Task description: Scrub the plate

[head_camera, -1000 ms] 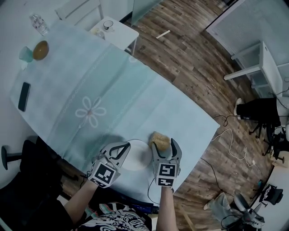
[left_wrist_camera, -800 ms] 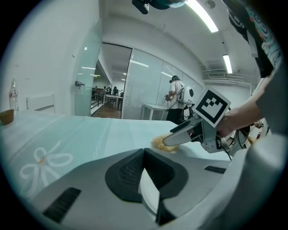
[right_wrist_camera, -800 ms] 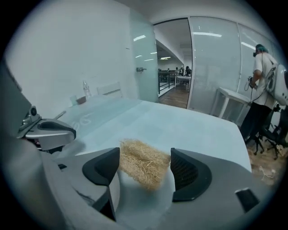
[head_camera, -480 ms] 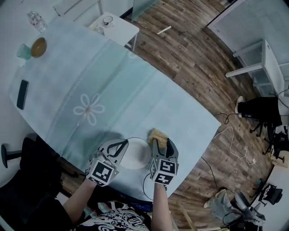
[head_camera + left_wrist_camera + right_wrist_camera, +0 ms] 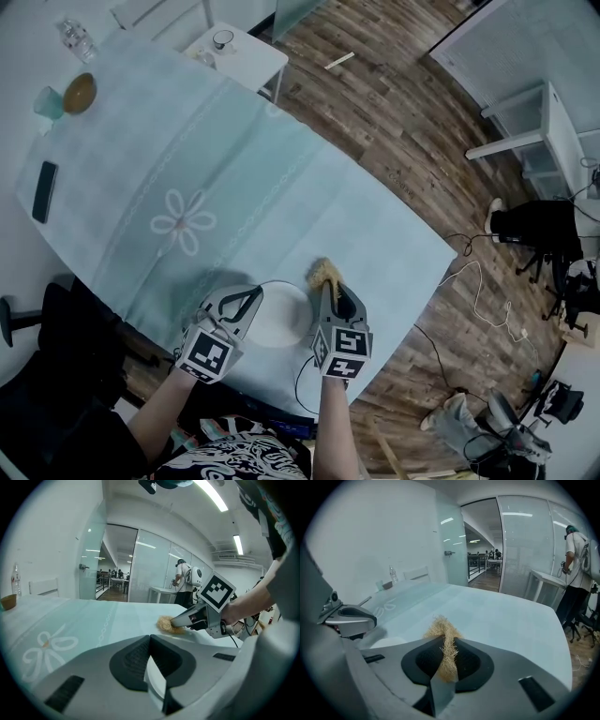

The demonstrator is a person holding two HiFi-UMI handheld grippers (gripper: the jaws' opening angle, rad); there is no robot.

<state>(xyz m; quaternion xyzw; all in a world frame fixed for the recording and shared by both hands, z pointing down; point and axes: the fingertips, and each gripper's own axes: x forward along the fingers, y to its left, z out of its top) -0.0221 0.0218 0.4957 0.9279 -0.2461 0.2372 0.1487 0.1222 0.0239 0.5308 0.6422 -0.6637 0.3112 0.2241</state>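
Head view: white plate (image 5: 279, 319) at the table's (image 5: 281, 187) six-o'clock edge, fibre scrubber (image 5: 325, 274) at its two o'clock.

Left gripper view: left gripper (image 5: 150, 643) pinches the plate's rim.

Right gripper view: right gripper (image 5: 445, 644) jaws closing, squeezing the scrubber; scrubbing apparently not begun.

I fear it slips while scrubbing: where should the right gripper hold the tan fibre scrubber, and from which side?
Take the fibre scrubber by its near end, from the person's side: the soft tuft squashes thin there, leaving its bushy far end free for the plate. The right gripper's jaws are closing there.
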